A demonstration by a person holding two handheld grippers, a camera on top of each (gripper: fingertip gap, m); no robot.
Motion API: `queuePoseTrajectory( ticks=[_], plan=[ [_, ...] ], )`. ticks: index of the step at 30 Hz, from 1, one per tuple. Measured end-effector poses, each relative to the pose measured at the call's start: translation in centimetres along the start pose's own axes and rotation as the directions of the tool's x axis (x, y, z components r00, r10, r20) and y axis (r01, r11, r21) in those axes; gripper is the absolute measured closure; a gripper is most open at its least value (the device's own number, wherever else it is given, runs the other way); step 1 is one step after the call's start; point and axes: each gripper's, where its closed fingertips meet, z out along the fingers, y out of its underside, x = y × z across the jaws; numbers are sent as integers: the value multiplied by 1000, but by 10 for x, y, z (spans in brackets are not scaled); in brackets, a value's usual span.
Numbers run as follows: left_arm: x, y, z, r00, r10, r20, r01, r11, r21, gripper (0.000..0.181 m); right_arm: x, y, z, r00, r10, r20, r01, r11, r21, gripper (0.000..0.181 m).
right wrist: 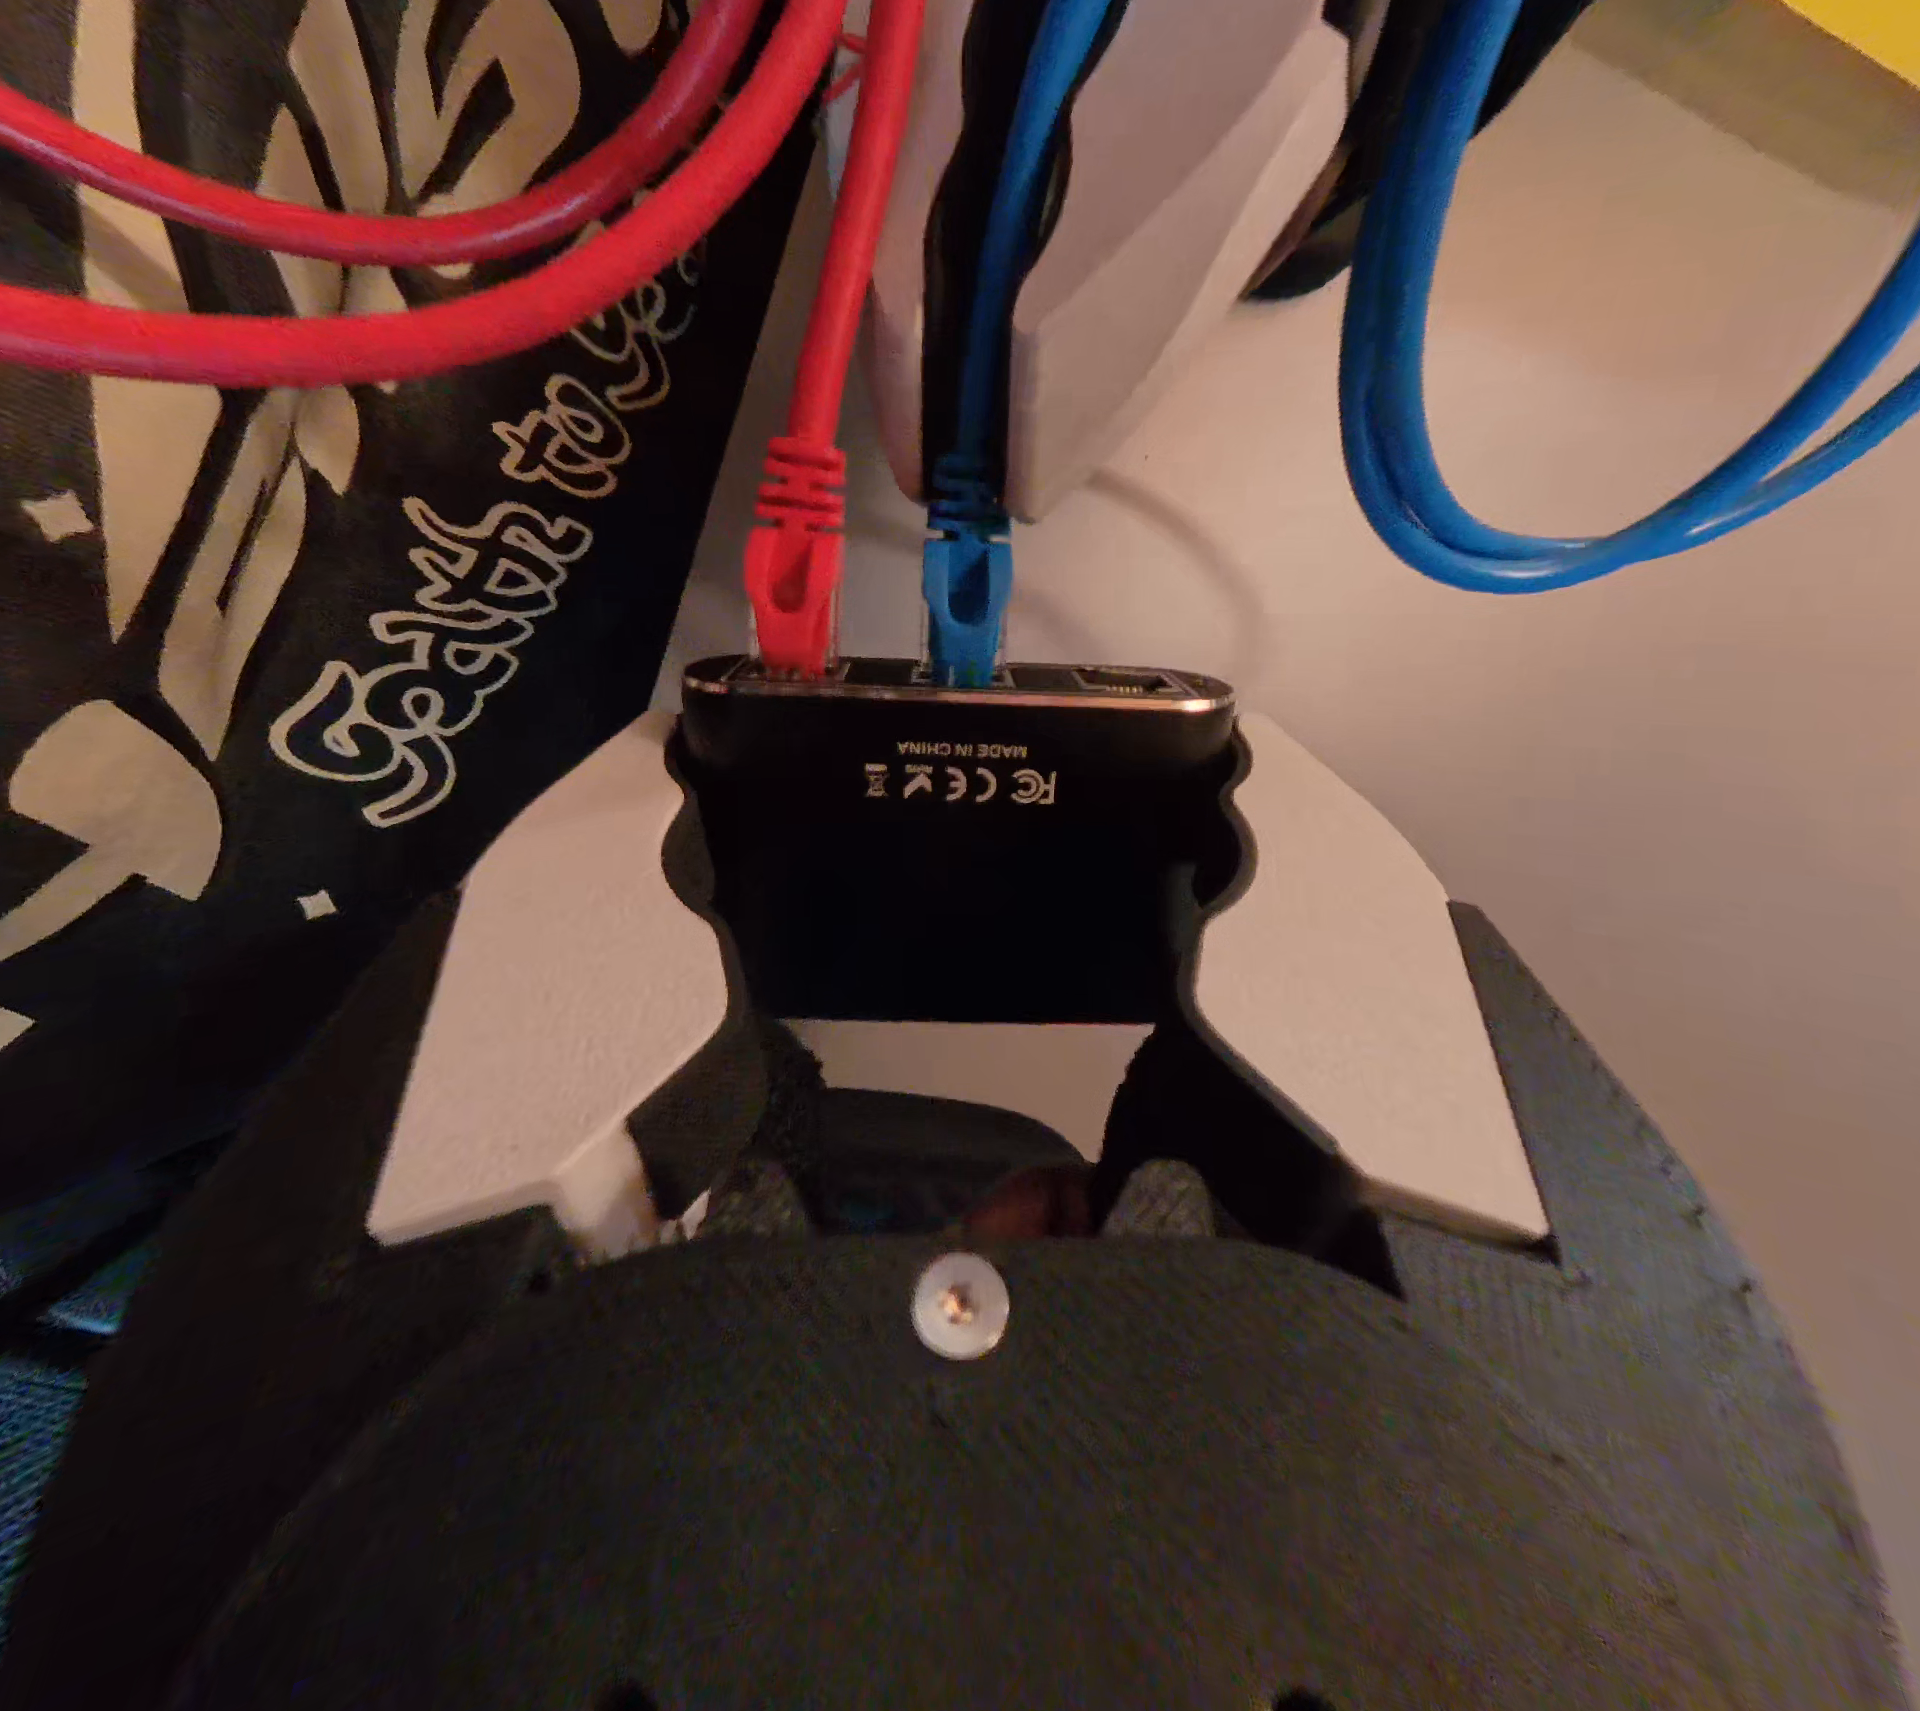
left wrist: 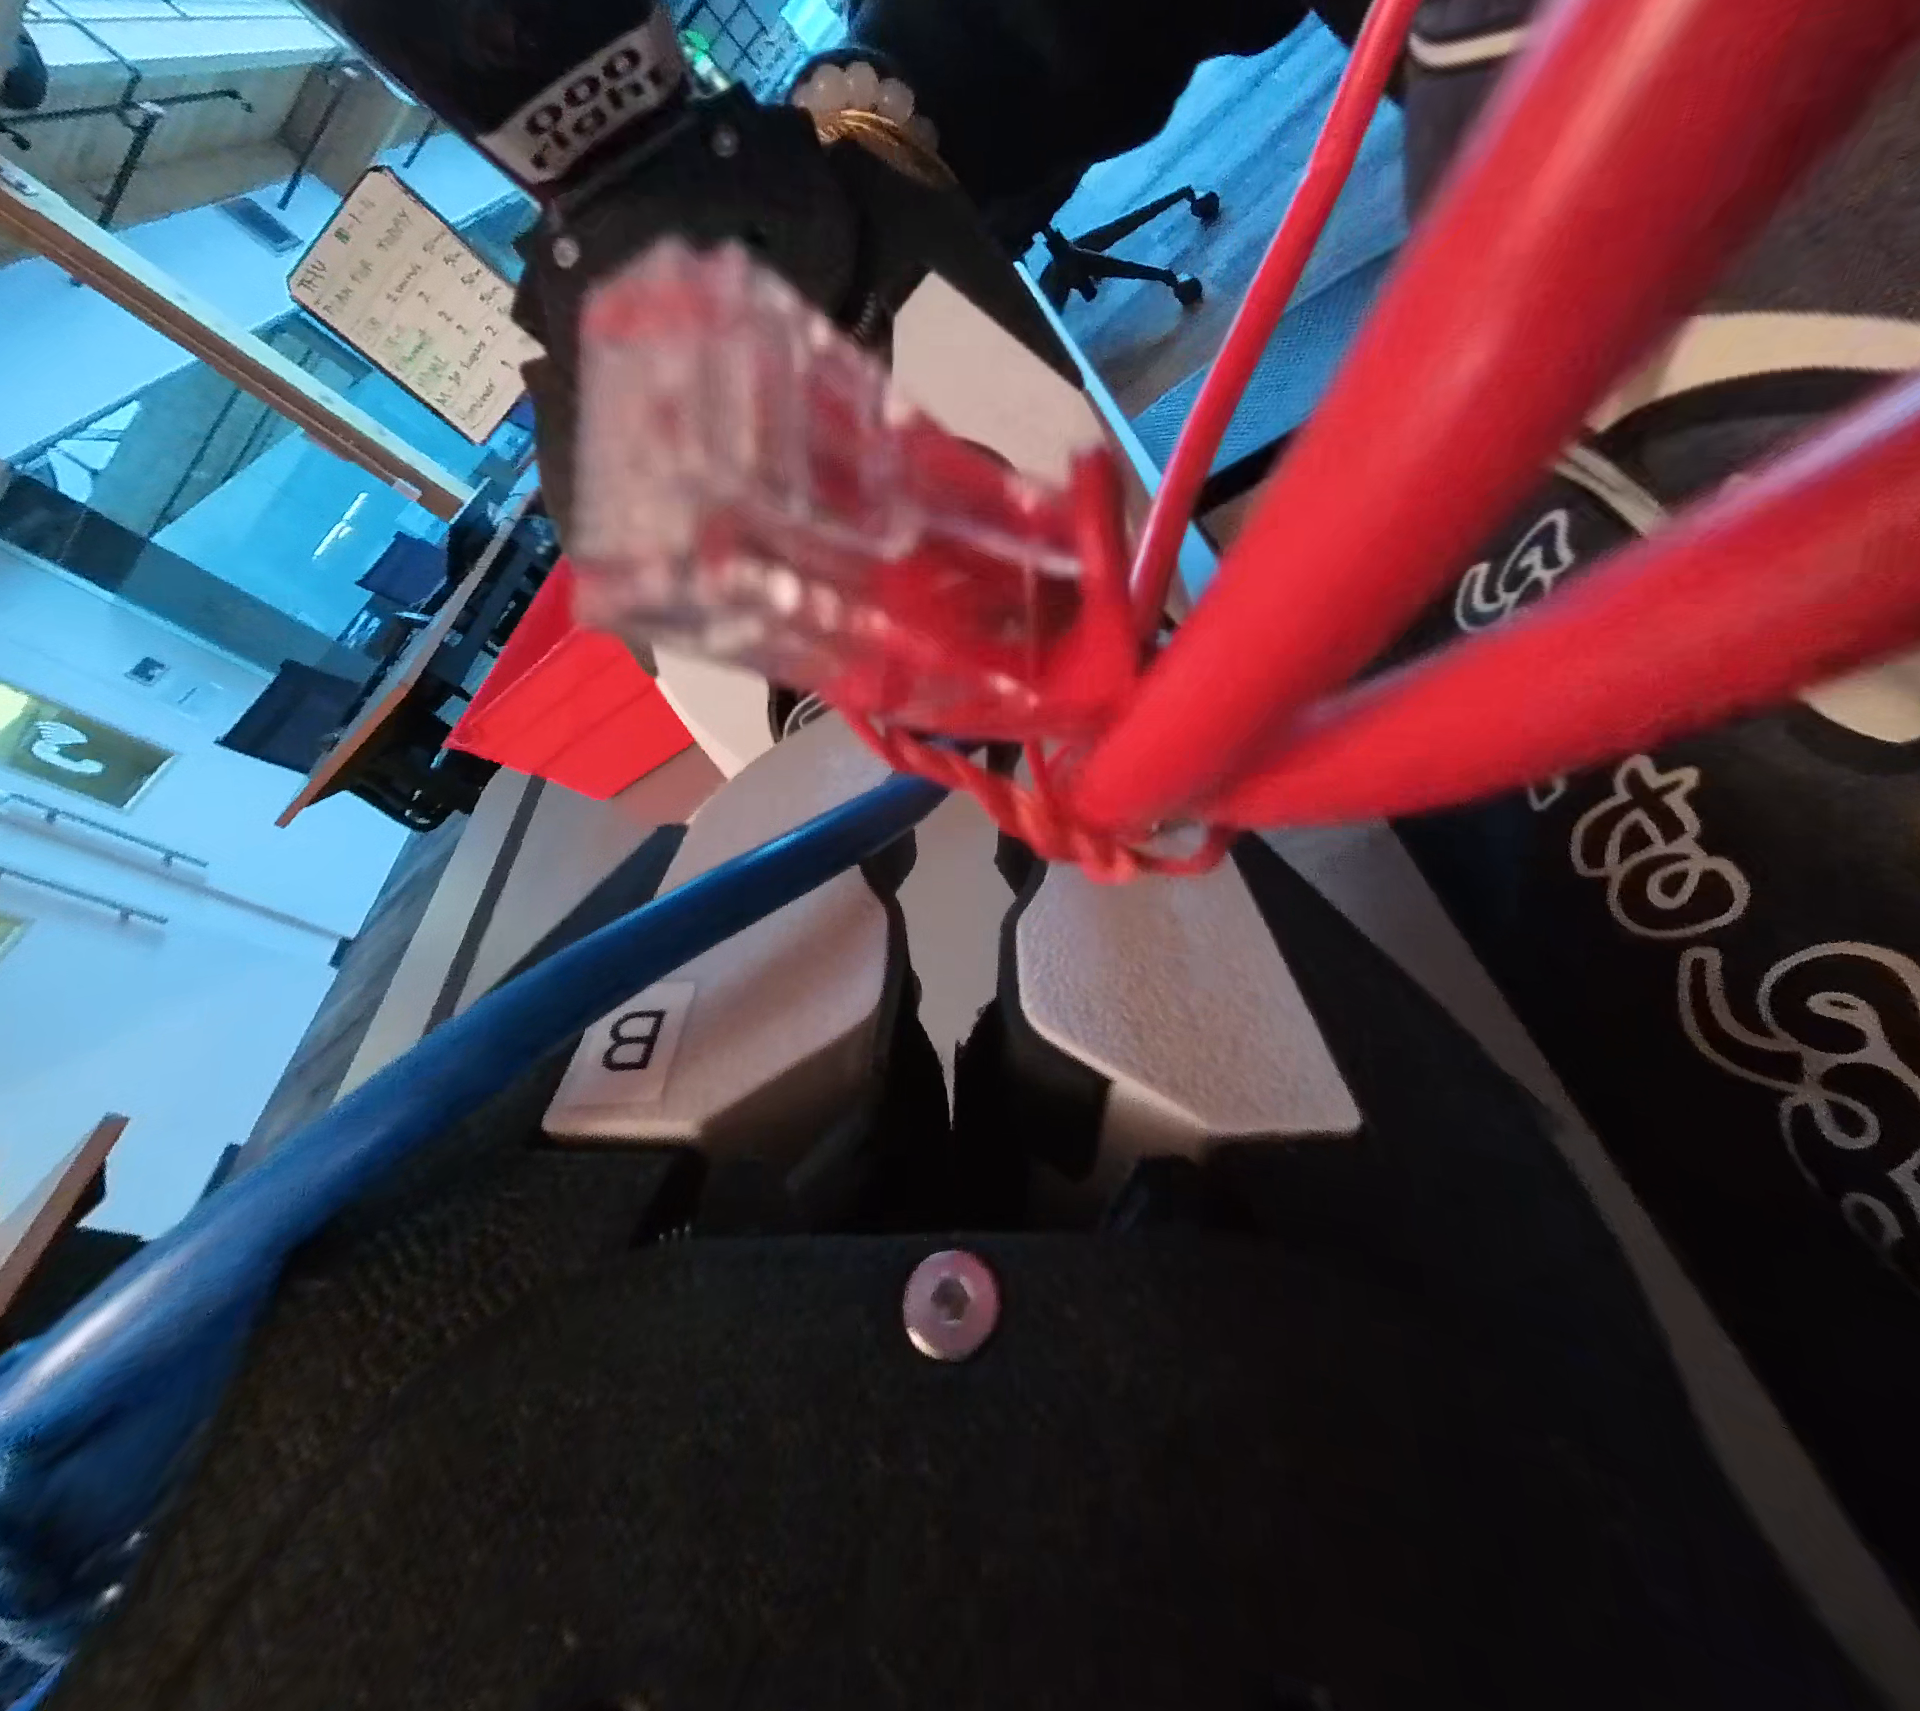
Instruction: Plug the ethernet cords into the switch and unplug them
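In the right wrist view my right gripper [right wrist: 956, 757] is shut on the black switch [right wrist: 956, 882], one white finger on each side. A red plug [right wrist: 795, 581] sits in the left port and a blue plug [right wrist: 966, 591] in the middle port; the right port [right wrist: 1127, 681] is empty. My left gripper [right wrist: 966, 487] comes down from above, shut on the blue cord [right wrist: 1039, 103] just above its plug. In the left wrist view my left gripper [left wrist: 956, 840] is nearly closed, with the blue cord [left wrist: 520, 986] running to its tips. A loose red plug [left wrist: 748, 498] hangs blurred in front.
Red cords [left wrist: 1455, 311] tied with a red twist tie [left wrist: 1081, 840] hang close by. A blue cord loop [right wrist: 1455, 414] hangs at right. A person's black printed garment [right wrist: 312, 518] is at left. The white table [right wrist: 1558, 726] is below. A red box [left wrist: 571, 716] and office chair [left wrist: 1122, 248] are beyond. One gripper's finger ends stand about 4 cm off the other's.
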Motion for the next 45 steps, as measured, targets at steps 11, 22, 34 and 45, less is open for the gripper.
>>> queuePoseTrajectory(
  ticks=[11, 22, 34, 45],
  plan=[
    [-36, 48, -48, 941, -274, 200, 302, 944, -129, 157, 32, 49, -36, 967, 145, -210, -161, 985, -64, 88],
    [-49, 52, -141, 843, -221, 490, 349, 919, -186, 159, 24, 125, -28, 913, 375, -160, -405, 879, -252, 88],
    [-69, 33, -223, 619, -456, 640, 630, 775, -57, 145, 19, 122, -31, 876, 471, -105, -482, 845, -230, 74],
    [-90, 172, -388, 772, 45, 634, 619, 174, -766, 136, 51, 57, -102, 817, 496, -294, -434, 865, 252, 75]
  ],
)
